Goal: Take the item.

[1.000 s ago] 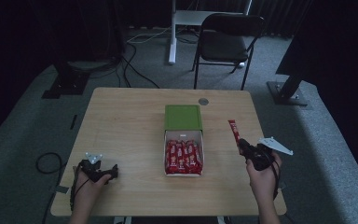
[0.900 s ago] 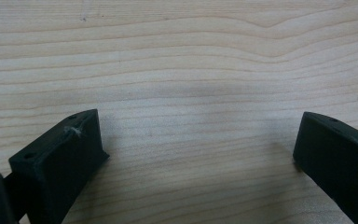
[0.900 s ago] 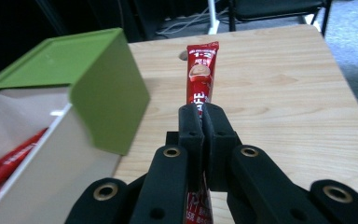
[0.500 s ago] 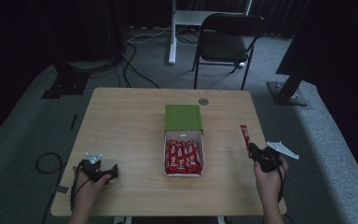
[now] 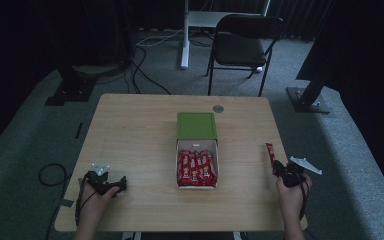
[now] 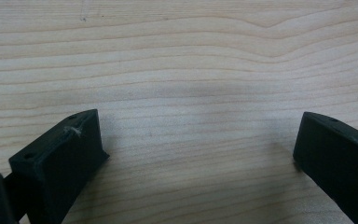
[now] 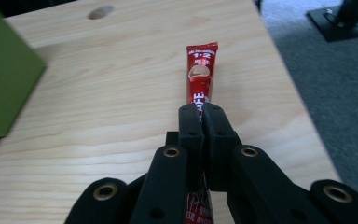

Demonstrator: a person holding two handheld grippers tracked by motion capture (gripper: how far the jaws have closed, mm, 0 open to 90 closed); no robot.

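Dim room, grey carpet, a folding chair point(image 5: 244, 42) and some cables on the floor behind a pale wood worktop point(image 5: 140, 130).

What's changed: a second ago the right tongs point(image 5: 276, 166) held the red coffee stick point(image 7: 200, 74) up over the worktop just right of the box. Now that hand has come down and drifted out toward the right edge, and the stick looks close to lying flat on the wood, well apart from the box. The jaws are pressed together on the stick's near end, so it isn't let go yet. My read is the stick is being taken out of the box and set aside on the right, with release as the next bit.

The left tongs point(image 5: 111, 184) haven't budged: parked at the near left corner, jaws spread wide with nothing but bare wood between them.

Count:
- one white box point(image 5: 197, 146) mid-worktop, its green lid point(image 5: 196, 125) flipped back on the far side
- one stick out of the box
- a packed layer of red sticks point(image 5: 197, 167) inside, too tight to count
- one round grommet point(image 5: 218, 108) near the far edge
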